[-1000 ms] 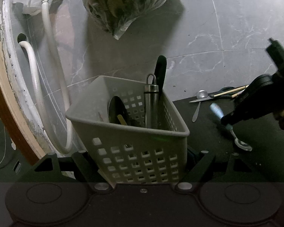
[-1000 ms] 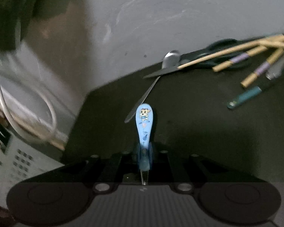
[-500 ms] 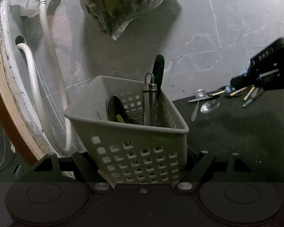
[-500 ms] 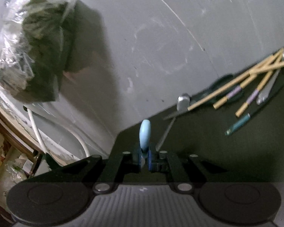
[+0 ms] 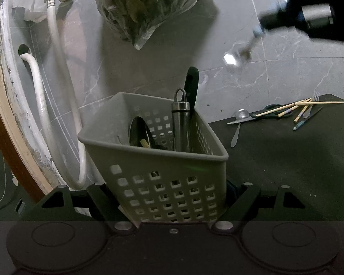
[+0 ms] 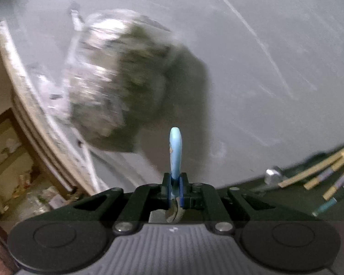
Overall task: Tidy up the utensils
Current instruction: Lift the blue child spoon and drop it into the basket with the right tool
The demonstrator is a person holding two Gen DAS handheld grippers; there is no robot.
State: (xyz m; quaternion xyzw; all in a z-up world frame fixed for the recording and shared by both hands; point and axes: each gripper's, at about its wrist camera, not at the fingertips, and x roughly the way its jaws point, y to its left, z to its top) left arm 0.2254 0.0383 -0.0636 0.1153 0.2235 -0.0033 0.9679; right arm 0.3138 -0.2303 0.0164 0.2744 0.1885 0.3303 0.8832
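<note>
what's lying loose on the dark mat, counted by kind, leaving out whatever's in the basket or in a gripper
spoon: 1
scissors: 1
chopsticks: 4, as best the overlap shows
fork: 1
teal-tipped dark stick: 1
total: 8

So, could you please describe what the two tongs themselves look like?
Both tongs are matte black plastic. The left tongs have angled struts, silver screws and two round discs on the base. The right tongs match, with blue pads and a ribbed grey centre panel.
</note>
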